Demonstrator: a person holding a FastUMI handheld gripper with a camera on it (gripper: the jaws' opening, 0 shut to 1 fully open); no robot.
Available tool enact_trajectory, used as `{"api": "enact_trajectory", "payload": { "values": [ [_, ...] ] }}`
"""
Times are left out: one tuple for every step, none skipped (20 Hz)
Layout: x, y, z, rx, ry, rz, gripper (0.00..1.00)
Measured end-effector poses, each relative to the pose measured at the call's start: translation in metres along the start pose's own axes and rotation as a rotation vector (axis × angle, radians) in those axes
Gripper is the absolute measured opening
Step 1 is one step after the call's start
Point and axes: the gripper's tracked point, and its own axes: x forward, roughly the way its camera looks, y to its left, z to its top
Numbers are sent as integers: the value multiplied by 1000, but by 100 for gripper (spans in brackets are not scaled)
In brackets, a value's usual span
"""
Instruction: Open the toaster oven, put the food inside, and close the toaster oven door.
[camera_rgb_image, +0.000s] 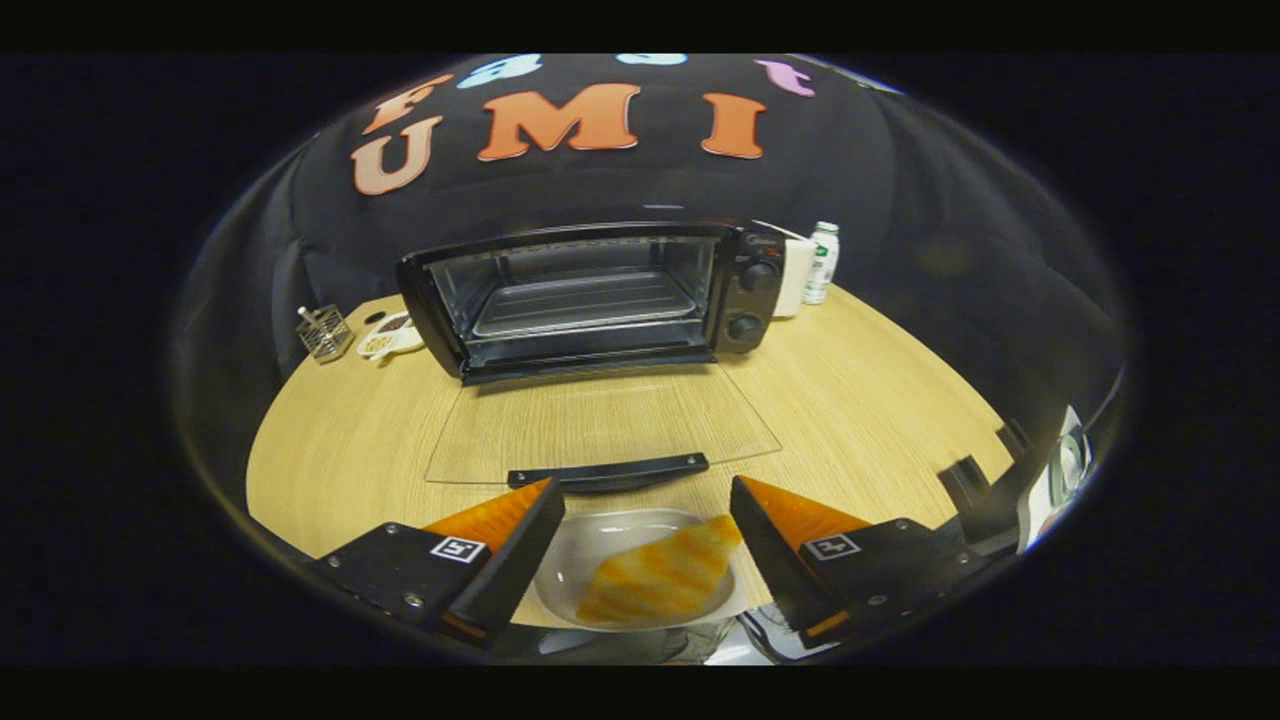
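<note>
Already the toaster oven (590, 300) stands open, its glass door (600, 425) flat on the table (870, 400). Before that door, the tool (645, 520) spreads apart over the food (660, 580) (on its plate (580, 545)), likely readying a grasp.

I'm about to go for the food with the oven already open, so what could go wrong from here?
1. The fingers stand open around the food on the small dish; a clumsy pinch might shove the dish or drop the piece.
2. The glass door lies flat just ahead, its handle nearest; carrying low could strike it.
3. The toaster oven opening looks shallow, so the fingers may graze its frame.
</note>
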Motion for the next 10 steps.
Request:
{"api": "enact_trajectory", "payload": {
  "values": [
    [-10, 3, -6, 31, 3, -27, 99],
    [-17, 5, -12, 55, -1, -55, 99],
    [-23, 3, -19, 76, -1, -92, 99],
    [-29, 2, -29, 102, 13, -119, 99],
    [-33, 5, -38, 125, 24, -131, 99],
    [-34, 5, -45, 135, 34, -146, 100],
    [-34, 4, -51, 136, 41, -160, 99],
    [-33, 2, -57, 139, 51, -175, 99],
    [-31, 1, -63, 153, 61, -188, 99],
    [-29, 2, -70, 177, 71, -195, 99]
  ]
}}
